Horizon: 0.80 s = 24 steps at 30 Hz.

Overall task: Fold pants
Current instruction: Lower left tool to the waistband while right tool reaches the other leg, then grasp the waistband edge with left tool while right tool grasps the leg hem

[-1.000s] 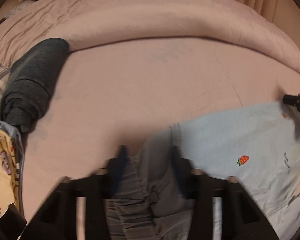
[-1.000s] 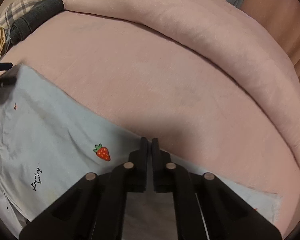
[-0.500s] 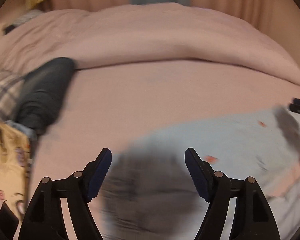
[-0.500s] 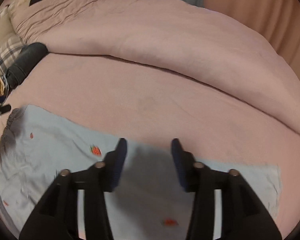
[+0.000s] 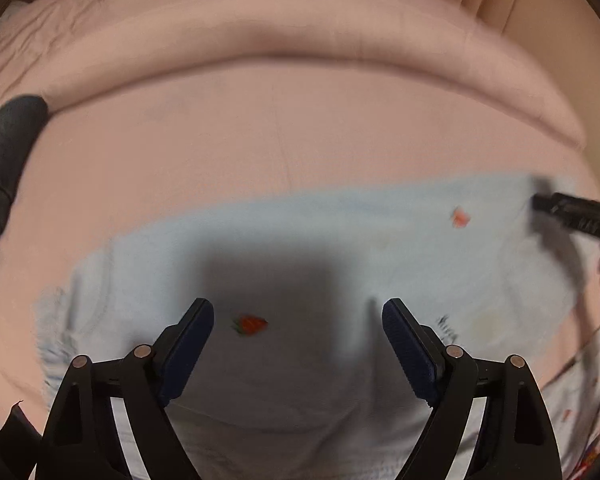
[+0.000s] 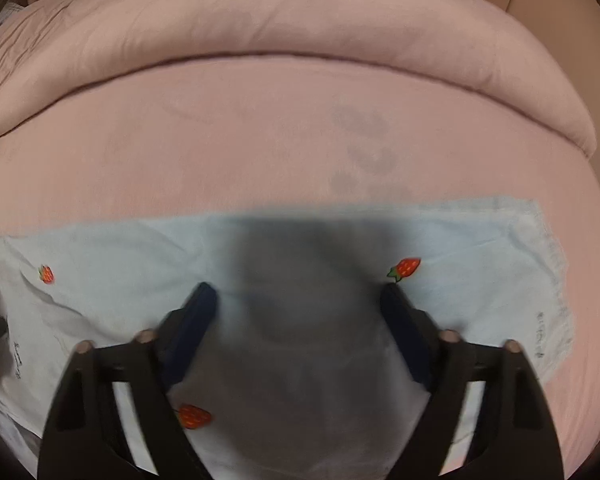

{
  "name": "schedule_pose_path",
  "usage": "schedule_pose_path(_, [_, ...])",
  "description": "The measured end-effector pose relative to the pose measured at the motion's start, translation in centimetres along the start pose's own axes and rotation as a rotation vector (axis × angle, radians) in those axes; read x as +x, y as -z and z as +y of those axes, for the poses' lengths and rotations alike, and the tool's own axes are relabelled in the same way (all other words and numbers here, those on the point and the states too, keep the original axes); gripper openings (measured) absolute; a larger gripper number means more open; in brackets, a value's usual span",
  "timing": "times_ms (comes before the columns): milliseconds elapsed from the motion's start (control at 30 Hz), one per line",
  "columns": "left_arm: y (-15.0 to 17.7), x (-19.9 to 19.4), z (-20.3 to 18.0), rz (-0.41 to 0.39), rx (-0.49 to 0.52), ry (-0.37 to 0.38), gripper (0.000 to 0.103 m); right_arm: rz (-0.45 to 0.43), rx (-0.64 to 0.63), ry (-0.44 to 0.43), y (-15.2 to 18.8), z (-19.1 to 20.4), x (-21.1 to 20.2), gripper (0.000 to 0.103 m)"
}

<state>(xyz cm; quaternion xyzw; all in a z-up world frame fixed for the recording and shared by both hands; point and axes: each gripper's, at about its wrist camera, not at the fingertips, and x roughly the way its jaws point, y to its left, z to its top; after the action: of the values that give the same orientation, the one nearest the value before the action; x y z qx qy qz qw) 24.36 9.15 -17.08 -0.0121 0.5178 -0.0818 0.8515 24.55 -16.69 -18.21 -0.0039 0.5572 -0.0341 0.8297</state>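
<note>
From the left wrist view, the left claw (image 5: 298,320) hangs wide apart and holds nothing, above the pale blue pants (image 5: 340,248), which lie spread flat along the near edge of the pink bed (image 5: 280,140), probably so a crease can be laid cleanly (a strawberry print (image 5: 252,325) shows between the fingers). A dark rolled garment (image 5: 8,152) sits well apart at the left. From the right wrist view, the right claw (image 6: 298,304) is likewise spread wide and grips nothing, above the leg near the hem (image 6: 548,248), placed, I judge, for the next pinch.

Black gripper (image 5: 298,314), navy pads (image 5: 192,350).
</note>
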Motion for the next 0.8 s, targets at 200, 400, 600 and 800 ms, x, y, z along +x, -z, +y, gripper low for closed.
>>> schedule_pose_path(200, [-1.5, -0.8, 5.5, -0.005, 0.002, -0.068, 0.087, -0.137, -0.326, -0.186, -1.2, 6.3, -3.4, 0.069])
schedule_pose_path(400, [-2.5, -0.4, 7.9, 0.085, 0.102, 0.018, 0.087, -0.076, -0.517, -0.229, -2.9, 10.9, -1.4, 0.068])
schedule_pose_path(600, [-2.4, 1.3, 9.4, 0.160, 0.179, -0.027, 0.087, 0.027, -0.590, -0.239, -2.0, 12.0, 0.9, 0.068])
schedule_pose_path(800, [-2.6, 2.3, 10.5, 0.189, 0.124, 0.041, 0.067, 0.047, -0.553, -0.284, -2.7, 11.4, 1.5, 0.067])
